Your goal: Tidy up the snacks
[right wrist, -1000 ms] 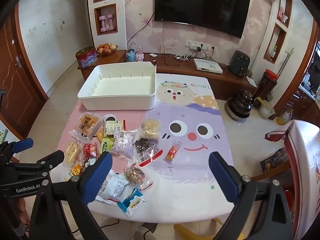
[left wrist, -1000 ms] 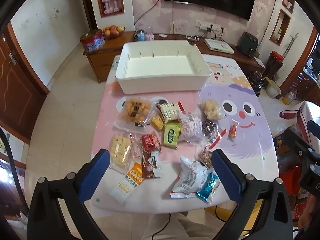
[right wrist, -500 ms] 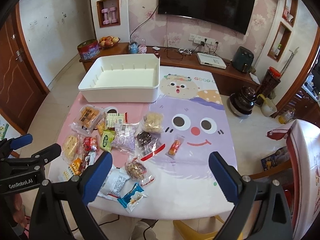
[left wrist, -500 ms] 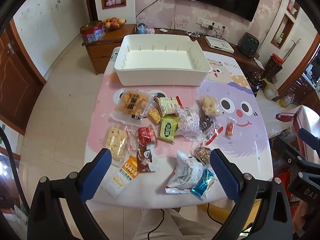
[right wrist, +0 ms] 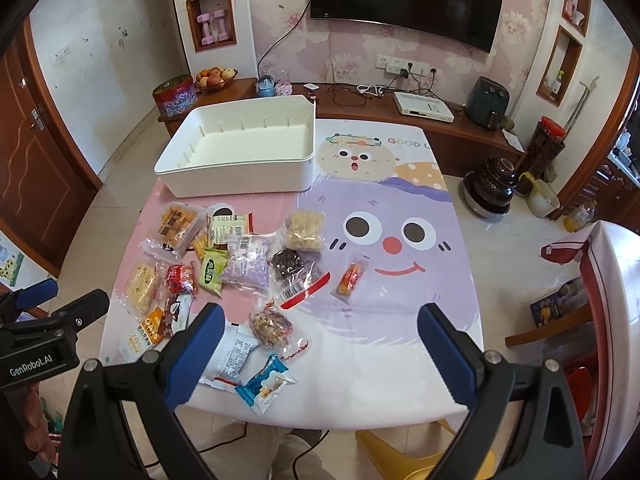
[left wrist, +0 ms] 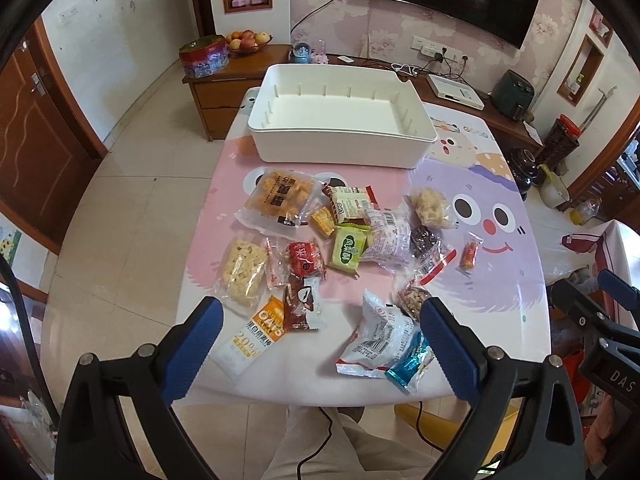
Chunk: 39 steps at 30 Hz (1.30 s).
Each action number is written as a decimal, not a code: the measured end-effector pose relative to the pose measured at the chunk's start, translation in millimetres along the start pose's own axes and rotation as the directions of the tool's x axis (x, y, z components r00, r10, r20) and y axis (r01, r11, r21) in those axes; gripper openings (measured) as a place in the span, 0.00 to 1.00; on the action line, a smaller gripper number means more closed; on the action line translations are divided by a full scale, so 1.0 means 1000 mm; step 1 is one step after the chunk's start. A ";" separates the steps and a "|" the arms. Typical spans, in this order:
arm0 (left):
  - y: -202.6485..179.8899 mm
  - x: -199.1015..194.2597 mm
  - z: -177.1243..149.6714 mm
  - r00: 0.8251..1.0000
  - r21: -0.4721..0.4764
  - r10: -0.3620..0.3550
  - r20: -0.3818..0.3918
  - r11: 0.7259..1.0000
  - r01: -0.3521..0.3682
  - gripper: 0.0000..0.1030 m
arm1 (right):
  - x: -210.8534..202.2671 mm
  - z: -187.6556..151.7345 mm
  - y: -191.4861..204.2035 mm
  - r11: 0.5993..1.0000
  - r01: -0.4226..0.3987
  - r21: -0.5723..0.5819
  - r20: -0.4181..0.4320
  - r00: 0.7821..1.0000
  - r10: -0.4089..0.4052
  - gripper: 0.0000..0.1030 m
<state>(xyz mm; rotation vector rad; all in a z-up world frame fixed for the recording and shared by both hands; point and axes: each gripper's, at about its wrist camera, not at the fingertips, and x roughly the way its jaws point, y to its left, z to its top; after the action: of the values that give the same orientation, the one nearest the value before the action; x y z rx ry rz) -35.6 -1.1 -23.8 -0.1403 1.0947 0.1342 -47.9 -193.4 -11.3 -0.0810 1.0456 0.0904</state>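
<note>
Several wrapped snacks lie scattered on the near half of the table, among them an orange cracker pack point(left wrist: 280, 200), a green pack point(left wrist: 349, 249), a red pack point(left wrist: 305, 261), a white pouch point(left wrist: 380, 338) and a blue pack point(right wrist: 266, 384). An empty white bin point(left wrist: 340, 128) stands at the table's far end; it also shows in the right wrist view point(right wrist: 244, 152). My left gripper point(left wrist: 320, 348) is open and empty, above the table's near edge. My right gripper point(right wrist: 318, 354) is open and empty, above the near edge further right.
The table wears a cartoon cloth point(right wrist: 384, 240) with a purple face. A wooden sideboard point(right wrist: 400, 108) with a fruit bowl point(left wrist: 246, 40) and a tin runs behind. A yellow stool point(right wrist: 400, 452) stands under the near edge. A chair point(right wrist: 612, 280) is at the right.
Both grippers have drawn back and risen slightly, so the table and bin sit a little lower and farther in view. Both stay open. No snack has moved.
</note>
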 end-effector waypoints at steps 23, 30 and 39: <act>0.029 0.017 -0.025 0.995 0.010 0.095 -0.028 0.995 -0.094 0.96 | 0.035 -0.022 0.041 0.988 -0.130 -0.084 -0.137 0.984 0.118 0.87; 0.046 0.041 -0.030 0.993 0.012 0.094 -0.067 0.996 -0.094 0.96 | 0.049 -0.025 0.049 0.986 -0.147 -0.082 -0.178 0.975 0.131 0.86; 0.072 0.077 -0.040 0.987 -0.009 0.066 -0.147 0.998 -0.068 0.96 | 0.076 -0.033 0.058 0.983 -0.170 -0.073 -0.258 0.955 0.146 0.85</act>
<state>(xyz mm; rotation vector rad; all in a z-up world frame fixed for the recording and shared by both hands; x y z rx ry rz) -48.6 65.7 -114.3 -0.1279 1.2459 0.1945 -45.3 -137.2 -95.1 -0.0959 1.3013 0.2810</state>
